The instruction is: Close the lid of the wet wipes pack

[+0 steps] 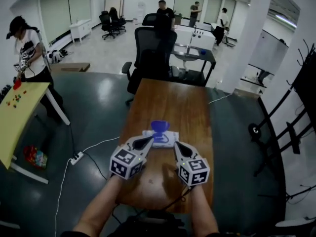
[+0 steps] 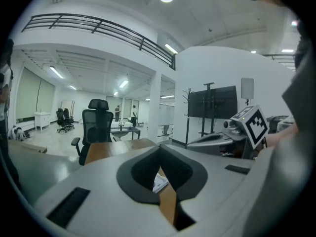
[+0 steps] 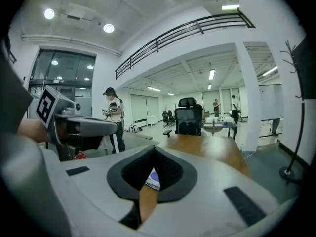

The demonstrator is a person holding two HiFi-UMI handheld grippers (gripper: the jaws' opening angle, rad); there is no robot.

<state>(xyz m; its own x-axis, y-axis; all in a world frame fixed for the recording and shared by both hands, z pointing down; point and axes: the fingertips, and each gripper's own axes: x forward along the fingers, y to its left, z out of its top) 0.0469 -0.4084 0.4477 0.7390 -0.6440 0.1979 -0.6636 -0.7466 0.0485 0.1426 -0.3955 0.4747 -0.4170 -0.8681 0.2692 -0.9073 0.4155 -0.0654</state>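
Observation:
The wet wipes pack [image 1: 161,138] lies flat, white, in the middle of the wooden table [image 1: 168,102]. Its blue lid [image 1: 159,127] stands raised over the pack's far side. My left gripper [image 1: 149,140] points at the pack's near left corner with its jaws shut and nothing in them. My right gripper [image 1: 176,145] sits just off the pack's near right corner, also shut and empty. In the left gripper view a strip of the pack [image 2: 160,182] shows below the closed tips [image 2: 159,149]. The right gripper view shows the pack [image 3: 153,178] under its closed tips [image 3: 154,148].
A black office chair [image 1: 153,48] stands at the table's far end. To the left are a yellow table [image 1: 19,107] and a person [image 1: 27,53]. A power strip [image 1: 76,157] and cable lie on the floor. A black rack [image 1: 296,117] is at the right.

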